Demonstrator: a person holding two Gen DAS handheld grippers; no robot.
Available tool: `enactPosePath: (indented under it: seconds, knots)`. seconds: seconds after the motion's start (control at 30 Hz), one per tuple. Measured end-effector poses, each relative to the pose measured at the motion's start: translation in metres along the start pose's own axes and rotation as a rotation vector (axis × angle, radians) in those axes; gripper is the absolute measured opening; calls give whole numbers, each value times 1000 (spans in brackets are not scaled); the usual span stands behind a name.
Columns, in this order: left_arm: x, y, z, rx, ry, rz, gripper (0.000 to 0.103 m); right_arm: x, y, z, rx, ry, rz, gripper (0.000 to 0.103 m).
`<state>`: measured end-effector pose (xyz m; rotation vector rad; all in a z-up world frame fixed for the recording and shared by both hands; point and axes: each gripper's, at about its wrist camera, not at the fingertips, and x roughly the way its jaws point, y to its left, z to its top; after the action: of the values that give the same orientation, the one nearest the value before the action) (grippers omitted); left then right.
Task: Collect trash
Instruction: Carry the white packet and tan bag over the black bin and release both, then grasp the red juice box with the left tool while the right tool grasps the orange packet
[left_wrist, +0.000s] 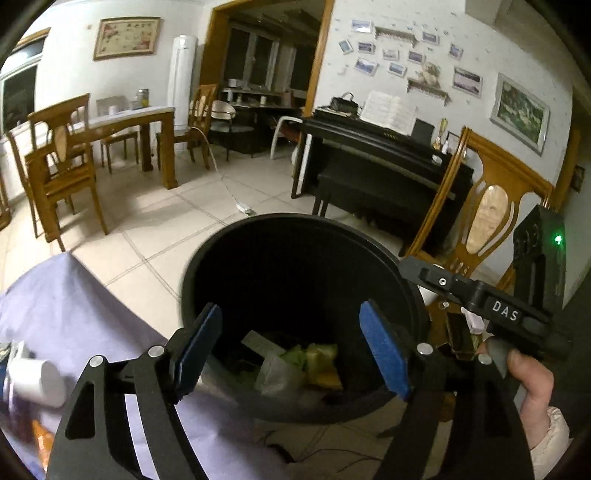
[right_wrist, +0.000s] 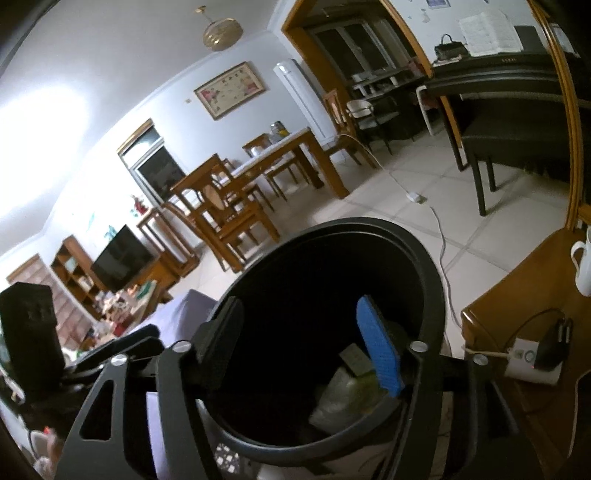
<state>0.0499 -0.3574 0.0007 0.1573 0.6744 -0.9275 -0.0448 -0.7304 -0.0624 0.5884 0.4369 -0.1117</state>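
Note:
A round black trash bin (left_wrist: 207, 266) stands on the tiled floor beside the purple-covered table (left_wrist: 74, 306). Inside lies trash (left_wrist: 295, 365): a clear plastic bag, yellow-green wrappers and a white carton. My left gripper (left_wrist: 291, 350) is open and empty over the bin's mouth. My right gripper (right_wrist: 299, 347) is open and empty over the same bin (right_wrist: 424, 266), with the trash (right_wrist: 343, 395) below its blue pad. The right gripper's body (left_wrist: 509, 314) shows in the left wrist view at right.
A white cup (left_wrist: 37, 380) and an orange wrapper (left_wrist: 40, 439) lie on the purple cloth at lower left. A wooden chair (left_wrist: 487, 218) and a black piano (left_wrist: 373, 158) stand right. A white cable (right_wrist: 439, 229) crosses the floor. A power strip (right_wrist: 532, 362) and white mug (right_wrist: 583, 266) sit on a wooden surface.

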Motion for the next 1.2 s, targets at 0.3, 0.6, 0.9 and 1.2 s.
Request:
enactPosePath:
  seconds: [0.3,0.6,0.9,1.2]
  knots:
    - [-83,73,-25,-119,-84,134,86,17,87,-17,-142,60,60,72]
    - [-166,177,-75,-221,-94,389,95,54,199,-49,-285,166,172,72]
    - [-162,227,-107,-169,76,469,97,96,271,-84,-331,281,255,83]
    - [-152,245,-114,-174,98,419,97,135,299,-119,-430,463,267,86]
